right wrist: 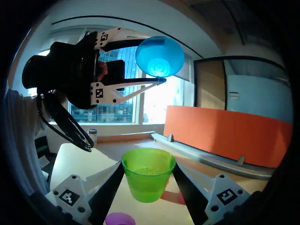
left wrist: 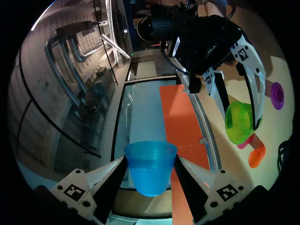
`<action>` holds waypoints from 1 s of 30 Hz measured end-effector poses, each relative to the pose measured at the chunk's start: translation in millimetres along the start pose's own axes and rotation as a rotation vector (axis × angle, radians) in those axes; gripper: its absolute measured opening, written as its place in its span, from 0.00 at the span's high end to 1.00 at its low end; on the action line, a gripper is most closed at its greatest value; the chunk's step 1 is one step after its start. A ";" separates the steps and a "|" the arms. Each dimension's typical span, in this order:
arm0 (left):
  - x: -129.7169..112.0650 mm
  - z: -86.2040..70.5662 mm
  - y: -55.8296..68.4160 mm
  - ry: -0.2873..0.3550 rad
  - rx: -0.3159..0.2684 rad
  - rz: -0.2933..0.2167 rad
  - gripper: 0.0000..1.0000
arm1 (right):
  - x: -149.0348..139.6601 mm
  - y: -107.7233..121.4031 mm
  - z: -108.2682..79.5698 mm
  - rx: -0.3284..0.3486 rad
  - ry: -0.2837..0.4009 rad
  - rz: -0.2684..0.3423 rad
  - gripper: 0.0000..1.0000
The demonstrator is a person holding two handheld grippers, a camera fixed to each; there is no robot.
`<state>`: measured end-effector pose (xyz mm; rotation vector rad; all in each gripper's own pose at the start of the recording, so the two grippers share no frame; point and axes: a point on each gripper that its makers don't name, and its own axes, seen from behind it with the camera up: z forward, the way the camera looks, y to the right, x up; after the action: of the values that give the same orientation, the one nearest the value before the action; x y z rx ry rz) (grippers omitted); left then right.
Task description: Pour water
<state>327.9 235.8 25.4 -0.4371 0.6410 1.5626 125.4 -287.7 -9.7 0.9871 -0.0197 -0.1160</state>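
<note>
1. Between the fingers of the left gripper (left wrist: 150,160), a translucent blue plastic cup (left wrist: 150,176) is clamped. Both fingers press its sides, the jaws about half closed.
2. The right gripper (right wrist: 149,167) grips a translucent green plastic cup (right wrist: 149,183) the same way, upright above the beige table (right wrist: 75,161).
3. In the right gripper view, the blue cup is up above the green one, tipped on its side with its base toward the camera.
4. A small purple cup (left wrist: 277,95) and an orange cup (left wrist: 257,155) sit on the table near the green cup.

Tipped cup (right wrist: 159,56) between left jaws, above upright cup (right wrist: 149,174) between right jaws; small cup (right wrist: 120,218) on worktop (right wrist: 75,157) below.
</note>
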 end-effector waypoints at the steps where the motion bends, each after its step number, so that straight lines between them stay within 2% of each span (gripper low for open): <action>1: -0.3 0.2 -0.8 0.000 0.000 -0.002 0.15 | 0.0 0.3 -0.3 -0.001 0.000 0.000 0.09; 7: -3.4 2.0 -2.9 -0.002 -0.002 -0.028 0.15 | -0.1 1.0 -1.5 -0.005 0.000 0.001 0.09; 12: -5.5 2.4 -2.6 0.000 0.002 -0.107 0.15 | 0.5 1.7 -1.6 -0.009 0.001 0.000 0.09; 18: -10.0 1.0 -2.6 -0.006 0.014 -0.275 0.15 | 1.4 3.6 -3.2 -0.017 0.004 0.000 0.09; 24: -15.5 -1.0 4.2 -0.012 0.014 -0.487 0.15 | 1.1 6.7 -5.6 -0.027 0.007 0.003 0.09; 30: -27.4 -5.9 14.4 -0.039 0.014 -0.646 0.15 | 1.7 9.1 -6.9 -0.035 0.008 0.003 0.09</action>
<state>315.7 210.6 40.0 -0.5375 0.4199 0.9492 128.4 -277.2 -5.9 0.9529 -0.0121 -0.1091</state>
